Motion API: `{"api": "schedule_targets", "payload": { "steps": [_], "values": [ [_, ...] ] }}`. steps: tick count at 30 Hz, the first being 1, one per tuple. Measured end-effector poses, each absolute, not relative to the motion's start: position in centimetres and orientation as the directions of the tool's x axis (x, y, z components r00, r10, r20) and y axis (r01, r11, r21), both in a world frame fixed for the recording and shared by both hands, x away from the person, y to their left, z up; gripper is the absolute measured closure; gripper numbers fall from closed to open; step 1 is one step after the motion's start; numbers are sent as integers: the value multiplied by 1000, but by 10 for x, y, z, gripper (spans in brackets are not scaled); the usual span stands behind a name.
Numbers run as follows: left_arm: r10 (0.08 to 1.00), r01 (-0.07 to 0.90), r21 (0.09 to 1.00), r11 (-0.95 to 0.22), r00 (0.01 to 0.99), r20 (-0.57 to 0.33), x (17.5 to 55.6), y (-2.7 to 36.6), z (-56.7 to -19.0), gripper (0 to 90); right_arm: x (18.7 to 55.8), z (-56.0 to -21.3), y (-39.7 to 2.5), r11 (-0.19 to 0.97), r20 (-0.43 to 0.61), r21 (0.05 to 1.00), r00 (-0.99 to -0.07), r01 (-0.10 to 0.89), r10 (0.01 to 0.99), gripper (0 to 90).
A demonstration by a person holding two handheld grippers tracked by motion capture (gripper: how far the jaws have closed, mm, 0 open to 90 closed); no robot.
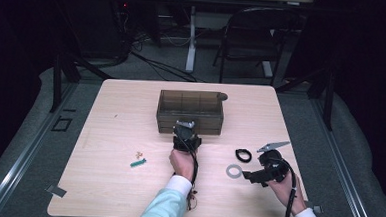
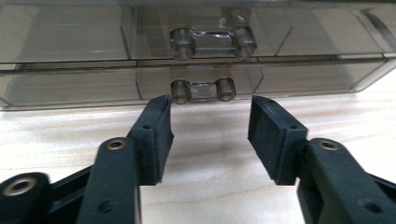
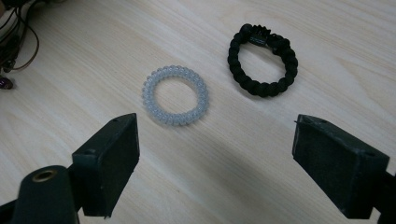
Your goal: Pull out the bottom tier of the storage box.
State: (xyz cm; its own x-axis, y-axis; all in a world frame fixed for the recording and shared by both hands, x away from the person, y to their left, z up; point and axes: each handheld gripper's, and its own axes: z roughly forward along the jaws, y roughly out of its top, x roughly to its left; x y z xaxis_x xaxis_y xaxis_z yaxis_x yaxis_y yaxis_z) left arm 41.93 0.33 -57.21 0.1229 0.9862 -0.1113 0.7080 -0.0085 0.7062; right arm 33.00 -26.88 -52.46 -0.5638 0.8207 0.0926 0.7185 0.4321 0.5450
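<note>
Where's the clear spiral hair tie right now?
The clear spiral hair tie lies flat on the table, just ahead of the open right gripper; in the high view it sits near-left of the black bracelet.

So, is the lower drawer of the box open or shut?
Shut: the lower drawer sits flush with the upper drawer, its handle ungripped.

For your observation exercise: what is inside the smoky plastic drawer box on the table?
Through the drawer box tinted walls, only partition lines show; no contents are visible. The left tongs, open, face its lower handle.
</note>
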Motion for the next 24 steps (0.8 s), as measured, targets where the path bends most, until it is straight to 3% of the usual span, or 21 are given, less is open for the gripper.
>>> {"api": "schedule_targets", "payload": {
  "steps": [9,24],
  "values": [
    [990,700,715,3,98,-99,420,2,-573,588,331,-525,-269,434,98,538,-565,722,819,162],
    [995,693,720,20,58,-83,422,-5,-576,553,331,-525,-269,433,96,535,-561,726,822,174]
  ]
}}
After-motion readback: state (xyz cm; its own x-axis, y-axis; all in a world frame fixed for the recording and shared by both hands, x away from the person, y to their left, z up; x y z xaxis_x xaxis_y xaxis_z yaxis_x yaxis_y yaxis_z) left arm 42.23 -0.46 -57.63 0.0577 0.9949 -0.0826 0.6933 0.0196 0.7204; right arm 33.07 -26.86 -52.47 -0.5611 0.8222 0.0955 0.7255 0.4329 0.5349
